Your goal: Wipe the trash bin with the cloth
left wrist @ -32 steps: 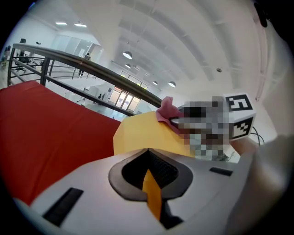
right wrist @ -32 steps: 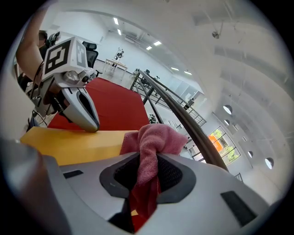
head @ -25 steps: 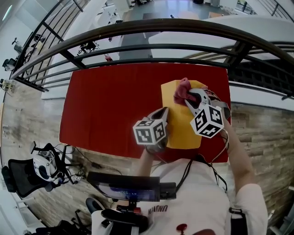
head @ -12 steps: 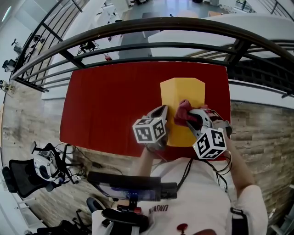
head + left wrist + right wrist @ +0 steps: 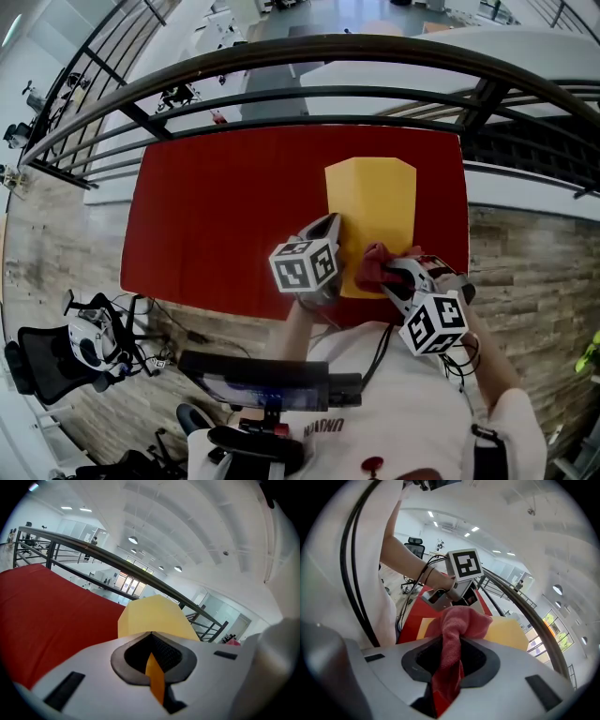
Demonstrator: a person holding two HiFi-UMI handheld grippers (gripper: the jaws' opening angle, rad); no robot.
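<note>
Red table [image 5: 225, 206], left gripper [image 5: 330, 225] clamps trash bin [image 5: 372, 192] — right gripper [image 5: 392, 273], down-tilted, clamps cloth [image 5: 368, 265]

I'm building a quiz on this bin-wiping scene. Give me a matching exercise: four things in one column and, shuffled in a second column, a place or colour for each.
Things
1. cloth
2. trash bin
3. table
4. railing

Descriptions
A. dark, curving past the table's far edge
B. yellow, its edge clamped in the left gripper
C. red, lying under the bin
D. pinkish red, pinched in the right gripper

Pairs: 1-D, 2-B, 3-C, 4-A
</note>
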